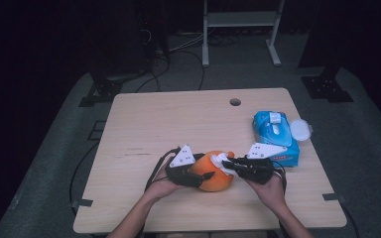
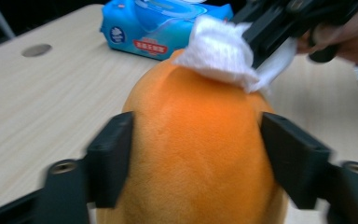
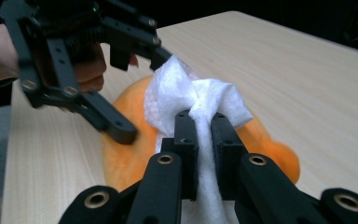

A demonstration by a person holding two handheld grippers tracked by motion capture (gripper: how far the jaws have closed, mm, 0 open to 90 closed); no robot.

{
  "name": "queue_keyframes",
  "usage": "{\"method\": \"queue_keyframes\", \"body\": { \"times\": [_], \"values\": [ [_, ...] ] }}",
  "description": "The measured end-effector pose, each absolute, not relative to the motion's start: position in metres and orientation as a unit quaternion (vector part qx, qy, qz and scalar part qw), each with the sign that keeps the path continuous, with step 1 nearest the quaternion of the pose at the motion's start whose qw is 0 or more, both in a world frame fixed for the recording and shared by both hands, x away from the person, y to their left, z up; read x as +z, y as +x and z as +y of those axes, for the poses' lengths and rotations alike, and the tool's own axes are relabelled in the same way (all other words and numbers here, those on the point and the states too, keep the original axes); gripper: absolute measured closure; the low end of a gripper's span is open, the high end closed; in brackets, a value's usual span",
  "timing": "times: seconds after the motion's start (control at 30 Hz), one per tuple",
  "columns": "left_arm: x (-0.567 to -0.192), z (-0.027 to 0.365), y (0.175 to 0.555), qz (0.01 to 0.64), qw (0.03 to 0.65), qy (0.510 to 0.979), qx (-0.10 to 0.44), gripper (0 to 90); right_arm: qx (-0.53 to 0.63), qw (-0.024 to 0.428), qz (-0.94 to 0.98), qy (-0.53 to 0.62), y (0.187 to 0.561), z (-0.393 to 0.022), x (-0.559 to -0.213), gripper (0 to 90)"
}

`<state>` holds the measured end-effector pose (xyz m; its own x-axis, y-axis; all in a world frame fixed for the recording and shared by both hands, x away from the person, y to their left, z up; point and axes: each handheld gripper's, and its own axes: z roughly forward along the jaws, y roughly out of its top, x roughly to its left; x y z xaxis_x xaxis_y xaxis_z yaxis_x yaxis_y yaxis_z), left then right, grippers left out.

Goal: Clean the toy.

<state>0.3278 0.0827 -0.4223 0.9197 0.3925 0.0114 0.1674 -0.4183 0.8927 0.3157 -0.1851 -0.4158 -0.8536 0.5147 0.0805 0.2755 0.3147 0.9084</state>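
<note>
Orange plush toy (image 1: 217,172) lies near the table's (image 1: 144,124) front edge, long axis roughly left-right, small nub pointing right and away. Left gripper (image 1: 198,176) straddles its body, jaws touching both sides. Right gripper (image 1: 230,166) clenched on white wipe (image 3: 196,100), pressed on toy's top. Blue wipe pack (image 1: 276,136) behind, right.

We find printing on only one thing, the blue pack of wet wipes (image 2: 156,28) on the table. On its front, in the left gripper view, there is a small round white logo at the left and a red label with white characters in the middle. Both are too small and blurred for us to read. In the high view the pack's print is also unreadable.
</note>
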Motion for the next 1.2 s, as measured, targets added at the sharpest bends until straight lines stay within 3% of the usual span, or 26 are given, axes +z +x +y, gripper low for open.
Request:
{"method": "queue_keyframes", "body": {
  "times": [0.17,0.27,0.33,0.4,0.5,0.67,1.0,1.2],
  "values": [
    [-0.422,0.089,0.334,0.182,0.508,0.837,0.088,12.4,0.525,0.117,0.809,0.238,0.311,-0.184,-0.416,82.1],
    [-0.425,0.094,0.338,0.195,0.505,0.838,0.069,9.9,0.525,0.114,0.809,0.237,0.31,-0.187,-0.417,82.1],
    [-0.427,0.094,0.339,0.197,0.499,0.843,0.053,13.0,0.526,0.113,0.81,0.235,0.31,-0.187,-0.417,82.1],
    [-0.428,0.093,0.337,0.186,0.492,0.848,0.062,22.5,0.524,0.116,0.811,0.234,0.309,-0.185,-0.417,82.1],
    [-0.426,0.088,0.332,0.168,0.485,0.855,0.078,28.8,0.524,0.124,0.812,0.224,0.305,-0.18,-0.412,82.1],
    [-0.425,0.083,0.324,0.145,0.473,0.864,0.096,30.8,0.515,0.143,0.824,0.191,0.295,-0.158,-0.405,82.1],
    [-0.428,0.088,0.328,0.161,0.484,0.856,0.083,30.4,0.51,0.156,0.807,0.254,0.305,-0.197,-0.41,82.2],
    [-0.426,0.084,0.326,0.158,0.472,0.863,0.084,29.4,0.523,0.147,0.805,0.24,0.302,-0.181,-0.407,82.0]
  ]
}}
